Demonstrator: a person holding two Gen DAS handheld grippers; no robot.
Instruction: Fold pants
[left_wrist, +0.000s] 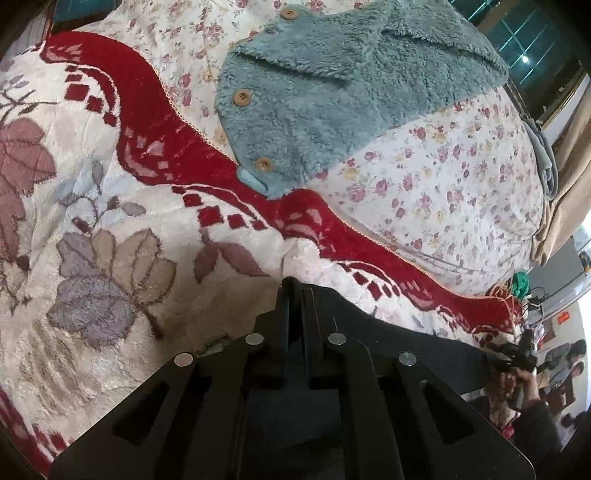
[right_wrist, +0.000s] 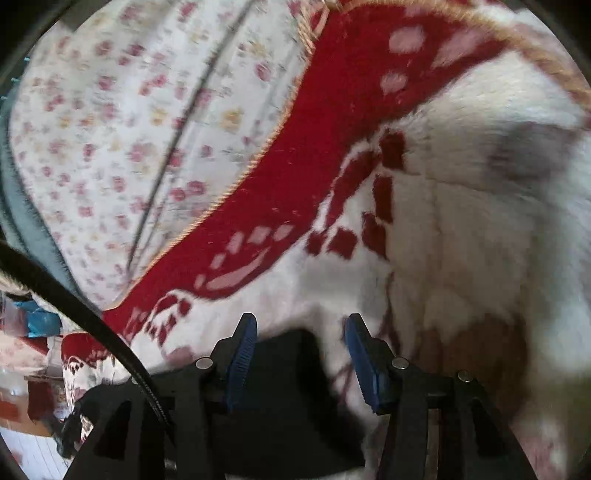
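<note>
The pants are black cloth. In the left wrist view my left gripper is shut on an edge of the pants, which trail from the fingertips down to the right over the blanket. In the right wrist view my right gripper stands open, and its blue pads are spread wide. A fold of the black pants lies low between the fingers and neither pad presses on it. Most of the pants are hidden behind the gripper bodies.
A plush cream and red blanket covers the bed over a floral sheet. A teal fleece garment with wooden buttons lies at the back. A black cable crosses the right view. A sleeved hand and room clutter show at the far right.
</note>
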